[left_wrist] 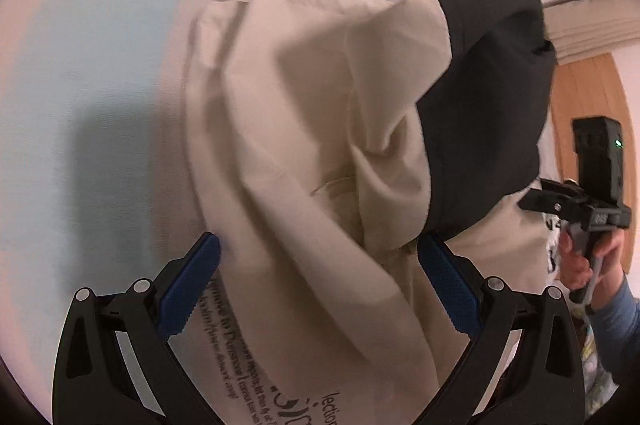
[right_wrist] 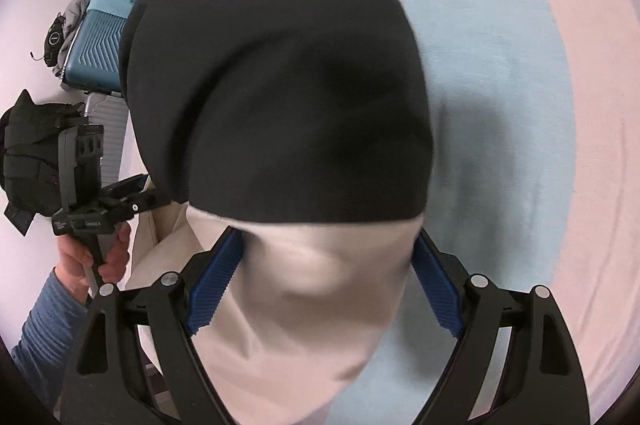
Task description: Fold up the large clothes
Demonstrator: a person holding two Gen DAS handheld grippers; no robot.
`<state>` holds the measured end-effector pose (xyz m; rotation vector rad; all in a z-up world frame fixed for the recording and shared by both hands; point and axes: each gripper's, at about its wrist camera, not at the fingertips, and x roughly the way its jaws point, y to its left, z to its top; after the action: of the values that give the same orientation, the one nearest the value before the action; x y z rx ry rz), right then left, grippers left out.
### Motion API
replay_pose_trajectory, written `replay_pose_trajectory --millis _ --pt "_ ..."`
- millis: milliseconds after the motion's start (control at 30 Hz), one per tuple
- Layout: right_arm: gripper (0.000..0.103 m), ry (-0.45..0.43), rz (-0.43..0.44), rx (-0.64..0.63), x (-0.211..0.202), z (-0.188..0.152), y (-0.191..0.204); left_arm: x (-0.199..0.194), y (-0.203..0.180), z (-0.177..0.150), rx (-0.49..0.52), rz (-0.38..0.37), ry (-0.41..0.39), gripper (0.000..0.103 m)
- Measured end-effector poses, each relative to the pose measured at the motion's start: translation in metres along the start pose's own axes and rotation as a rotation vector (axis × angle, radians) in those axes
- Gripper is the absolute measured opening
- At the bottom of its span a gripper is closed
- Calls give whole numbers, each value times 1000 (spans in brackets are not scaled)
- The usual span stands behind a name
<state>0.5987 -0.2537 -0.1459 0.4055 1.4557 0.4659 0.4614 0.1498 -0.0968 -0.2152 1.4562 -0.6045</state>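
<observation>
Left tool (left_wrist: 318, 281) spread, garment (left_wrist: 320, 129) bunched (beige, black).

A beige garment (left_wrist: 304, 129) with a black section (left_wrist: 492, 97) is lying bunched on a pink and blue sheet (left_wrist: 92, 73). The left gripper (left_wrist: 320, 281) is hovering with blue pads (left_wrist: 188, 289) spread wide. The right gripper (left_wrist: 560, 201) is showing at the right edge.

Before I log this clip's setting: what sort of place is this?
Probably a bedroom: the beige-and-black garment lies over a striped bed sheet, and a teal suitcase piled with clothes stands beside it.
</observation>
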Motion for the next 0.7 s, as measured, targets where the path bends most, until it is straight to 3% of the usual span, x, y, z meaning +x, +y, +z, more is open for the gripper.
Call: replay_pose_trajectory --millis 233,400,700 --pt "88 31 44 -11 22 10 -5 24 5 6 22 -91 24 97" --pt "91 56 68 -23 35 16 -4 37 9 9 65 -88 48 98" --pt "93 65 72 -18 46 17 -2 37 33 26 32 -138 78 97"
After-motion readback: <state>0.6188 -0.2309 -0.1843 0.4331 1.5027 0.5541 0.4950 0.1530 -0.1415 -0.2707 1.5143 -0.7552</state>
